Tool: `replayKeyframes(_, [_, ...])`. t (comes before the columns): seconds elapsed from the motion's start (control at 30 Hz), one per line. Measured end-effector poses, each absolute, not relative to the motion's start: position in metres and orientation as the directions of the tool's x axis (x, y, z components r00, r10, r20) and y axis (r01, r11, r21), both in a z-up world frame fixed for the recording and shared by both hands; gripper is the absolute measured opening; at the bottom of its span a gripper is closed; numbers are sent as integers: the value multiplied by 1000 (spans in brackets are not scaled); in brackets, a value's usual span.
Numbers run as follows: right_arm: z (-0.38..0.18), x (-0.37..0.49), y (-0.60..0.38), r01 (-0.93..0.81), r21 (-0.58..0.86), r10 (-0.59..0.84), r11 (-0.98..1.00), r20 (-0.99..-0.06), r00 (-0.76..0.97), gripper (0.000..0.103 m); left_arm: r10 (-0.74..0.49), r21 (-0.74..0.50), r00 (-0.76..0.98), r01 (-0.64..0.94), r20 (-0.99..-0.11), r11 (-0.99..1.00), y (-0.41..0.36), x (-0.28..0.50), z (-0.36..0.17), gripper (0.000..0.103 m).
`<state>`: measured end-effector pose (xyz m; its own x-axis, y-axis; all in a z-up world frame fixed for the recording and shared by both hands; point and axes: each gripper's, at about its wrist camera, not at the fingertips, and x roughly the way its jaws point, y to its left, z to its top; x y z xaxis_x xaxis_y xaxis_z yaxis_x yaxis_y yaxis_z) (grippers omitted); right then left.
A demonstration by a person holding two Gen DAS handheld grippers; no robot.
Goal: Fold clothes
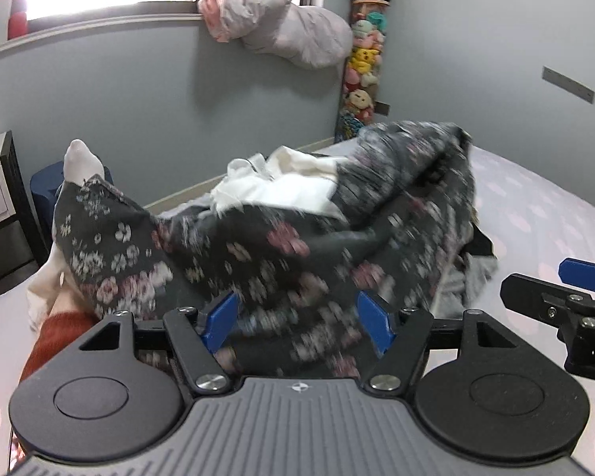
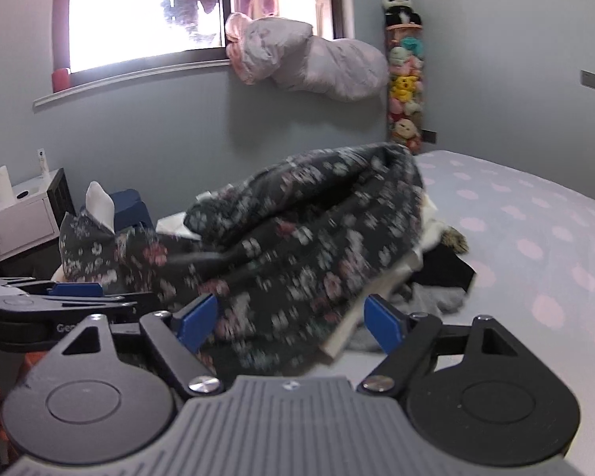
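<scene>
A dark floral garment [image 1: 277, 246] is heaped on the bed, blurred, with a white garment [image 1: 281, 186] showing behind it. My left gripper [image 1: 297, 317] stands wide with the floral cloth lying between its blue pads [image 1: 222, 317]; I see no pinch. In the right wrist view the same floral garment [image 2: 297, 238] reaches in between the pads of my right gripper [image 2: 289, 325], which also stands open, with a gap at its right pad [image 2: 382, 327]. The two grippers are side by side: a pad [image 1: 583, 273] of the right one shows at the left view's edge.
The bed [image 2: 535, 230] has a lilac sheet with pink dots. Grey and black clothes [image 2: 444, 273] lie beside the floral heap. An orange-red sleeve [image 1: 59, 333] is at lower left. A white nightstand [image 2: 16, 218] stands to the left, and a column of plush toys [image 1: 363, 59] stands in the corner.
</scene>
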<state>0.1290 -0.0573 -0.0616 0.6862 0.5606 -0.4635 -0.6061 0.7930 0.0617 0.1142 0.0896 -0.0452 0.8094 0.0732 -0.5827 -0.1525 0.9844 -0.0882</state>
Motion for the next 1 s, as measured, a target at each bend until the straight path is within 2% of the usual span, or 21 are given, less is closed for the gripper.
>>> replayKeyframes(0.33, [-60, 180, 17, -666, 20, 594, 746, -471, 652, 82, 77, -153, 779, -217, -623, 964, 129, 171, -47, 66])
replayKeyframes(0.47, [-68, 196, 38, -678, 37, 604, 734, -491, 627, 76, 54, -216, 764, -248, -642, 945, 148, 179, -55, 65])
replayKeyframes(0.57, [-72, 208, 47, -671, 95, 619, 735, -499, 607, 76, 20, -267, 758, -254, -652, 929, 157, 180, -61, 64])
replayKeyframes(0.67, [-71, 217, 52, -660, 147, 631, 737, -497, 595, 76, 4, -290, 761, -252, -649, 923, 157, 177, -63, 54])
replayKeyframes(0.7, [-71, 218, 55, -661, 149, 632, 735, -502, 590, 75, -2, -294, 762, -248, -647, 923, 155, 177, -63, 47])
replayKeyframes(0.73, [-71, 220, 58, -666, 146, 633, 732, -508, 584, 71, -7, -299, 764, -244, -646, 922, 154, 177, -63, 41])
replayKeyframes(0.77, [-72, 220, 61, -673, 141, 635, 726, -514, 578, 53, -12, -304, 765, -241, -644, 922, 152, 177, -63, 39])
replayKeyframes(0.8, [-72, 221, 63, -675, 130, 630, 726, -518, 578, 44, -18, -306, 767, -235, -641, 922, 151, 176, -62, 32])
replayKeyframes(0.83, [-71, 221, 63, -670, 114, 619, 734, -519, 590, 41, -22, -305, 770, -226, -638, 925, 148, 175, -59, 27])
replayKeyframes(0.87, [-70, 219, 61, -663, 97, 607, 742, -514, 605, 23, -27, -304, 773, -217, -634, 928, 146, 174, -57, 25])
replayKeyframes(0.9, [-67, 217, 57, -653, 77, 595, 753, -504, 626, 13, -31, -299, 775, -206, -631, 932, 144, 172, -55, 22])
replayKeyframes(1.0, [-58, 207, 34, -633, 44, 579, 773, -459, 674, 12, -42, -286, 781, -177, -623, 942, 135, 165, -48, 18])
